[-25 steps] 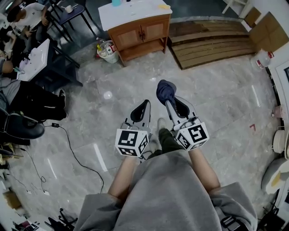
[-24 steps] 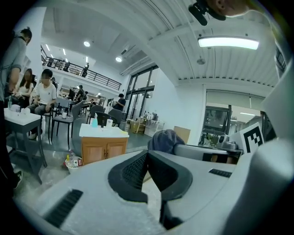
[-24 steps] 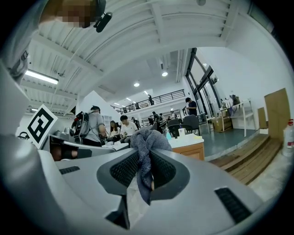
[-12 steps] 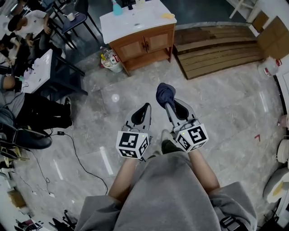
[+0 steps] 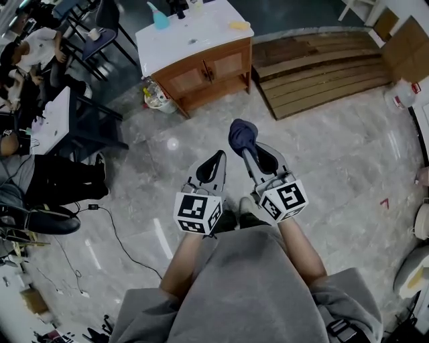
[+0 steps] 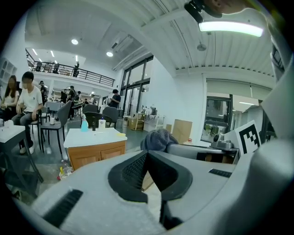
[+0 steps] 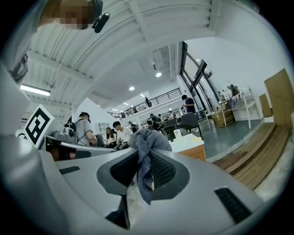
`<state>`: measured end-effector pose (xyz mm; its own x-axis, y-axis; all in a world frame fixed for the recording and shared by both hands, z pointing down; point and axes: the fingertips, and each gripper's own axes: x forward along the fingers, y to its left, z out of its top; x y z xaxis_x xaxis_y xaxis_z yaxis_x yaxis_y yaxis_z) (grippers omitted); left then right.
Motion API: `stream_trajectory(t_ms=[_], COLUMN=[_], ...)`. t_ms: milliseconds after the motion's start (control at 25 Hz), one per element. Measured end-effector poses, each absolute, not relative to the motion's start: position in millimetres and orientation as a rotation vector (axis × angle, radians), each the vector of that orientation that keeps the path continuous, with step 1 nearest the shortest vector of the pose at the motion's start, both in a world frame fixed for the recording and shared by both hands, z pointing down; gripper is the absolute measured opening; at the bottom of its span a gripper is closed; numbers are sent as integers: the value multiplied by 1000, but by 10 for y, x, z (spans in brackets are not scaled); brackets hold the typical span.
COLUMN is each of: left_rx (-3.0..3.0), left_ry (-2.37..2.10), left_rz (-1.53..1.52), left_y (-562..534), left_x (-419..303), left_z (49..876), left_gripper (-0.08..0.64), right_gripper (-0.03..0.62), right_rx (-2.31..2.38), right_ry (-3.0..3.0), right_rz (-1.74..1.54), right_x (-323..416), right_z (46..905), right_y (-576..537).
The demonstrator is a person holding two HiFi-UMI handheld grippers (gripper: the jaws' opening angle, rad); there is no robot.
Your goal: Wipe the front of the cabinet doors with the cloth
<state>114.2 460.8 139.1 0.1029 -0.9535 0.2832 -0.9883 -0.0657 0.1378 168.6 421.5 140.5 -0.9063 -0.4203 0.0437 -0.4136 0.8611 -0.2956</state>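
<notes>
A wooden cabinet [image 5: 201, 67] with a white top and two small doors [image 5: 206, 70] stands ahead on the grey stone floor. A dark blue cloth [image 5: 241, 134] is bunched at the tip of my right gripper [image 5: 245, 146], which is shut on it. In the right gripper view the cloth [image 7: 146, 151] hangs between the pads, with the cabinet [image 7: 192, 149] far behind. My left gripper [image 5: 214, 159] is beside it, shut with nothing held. In the left gripper view [image 6: 148, 158] the cabinet [image 6: 95, 153] lies ahead to the left and the cloth [image 6: 157, 139] is on the right.
A white bucket of bottles [image 5: 156, 98] sits at the cabinet's left corner. Wooden planks [image 5: 322, 63] lie to its right. A blue spray bottle [image 5: 159, 20] and a yellow item [image 5: 240, 25] rest on top. Dark tables, chairs and seated people [image 5: 60, 114] fill the left side. A cable [image 5: 120, 234] trails over the floor.
The cabinet has shifted left and slightly lower in the head view as the person steps forward. Both grippers keep their pose, with the cloth still held in the right one.
</notes>
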Motion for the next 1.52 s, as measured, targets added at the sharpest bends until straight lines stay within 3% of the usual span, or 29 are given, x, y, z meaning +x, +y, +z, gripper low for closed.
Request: stream_trajectory(t_ms=[1040,1520], left_rx=[2187,2212], left_ry=[-1804,-1745], left_rz=[130,121], left_y=[3347,3036], left_x=[-696,-1054], left_z=[1506,1620], left_gripper=[6,6], right_gripper=[67,67], right_rx=[-915,-992], right_ry=[2989,2994], right_rz=[-446,-424], right_x=[57,-285], right_z=[1472,1549], right_y=[3096,2829])
